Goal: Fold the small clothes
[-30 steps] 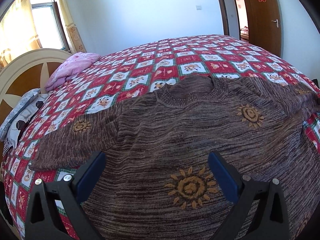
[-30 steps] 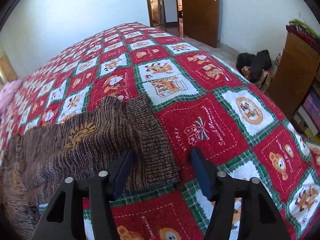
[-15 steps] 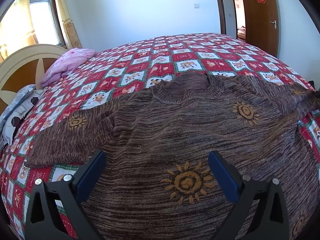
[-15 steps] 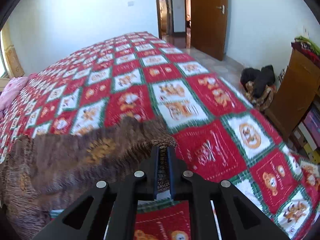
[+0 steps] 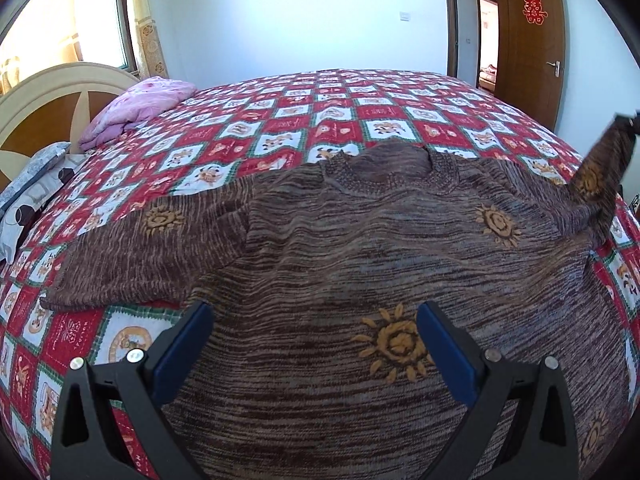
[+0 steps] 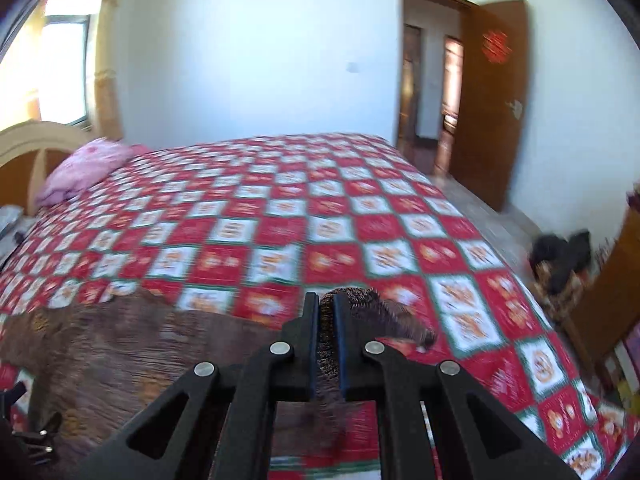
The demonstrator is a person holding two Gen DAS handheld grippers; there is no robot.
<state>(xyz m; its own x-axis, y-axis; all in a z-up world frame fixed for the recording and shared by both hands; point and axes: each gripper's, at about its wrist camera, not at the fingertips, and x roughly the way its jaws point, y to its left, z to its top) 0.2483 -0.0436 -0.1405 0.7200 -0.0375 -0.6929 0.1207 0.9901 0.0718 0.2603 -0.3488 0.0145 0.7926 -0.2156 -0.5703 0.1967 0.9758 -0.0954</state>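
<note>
Brown sweater (image 5: pixel 360 248) sleeve cuff (image 6: pixel 372 312) lifted, pinched in right claw (image 6: pixel 326 320); left claw (image 5: pixel 312 344) gapes above its body.

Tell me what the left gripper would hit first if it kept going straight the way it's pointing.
Most likely the brown knit sweater. The left gripper hangs open, angled down over the sweater's body, so its line should end on the knit, with the quilted bedspread beneath. Exact depth is unclear.

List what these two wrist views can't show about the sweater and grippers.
- Sweater hem: left wrist view, cut off by bottom edge.
- Quilt prints: right wrist view, motion-blurred.
- Right gripper pads' bite on sleeve cuff: hidden by its fingers.
- Left gripper: open, holding nothing.
</note>
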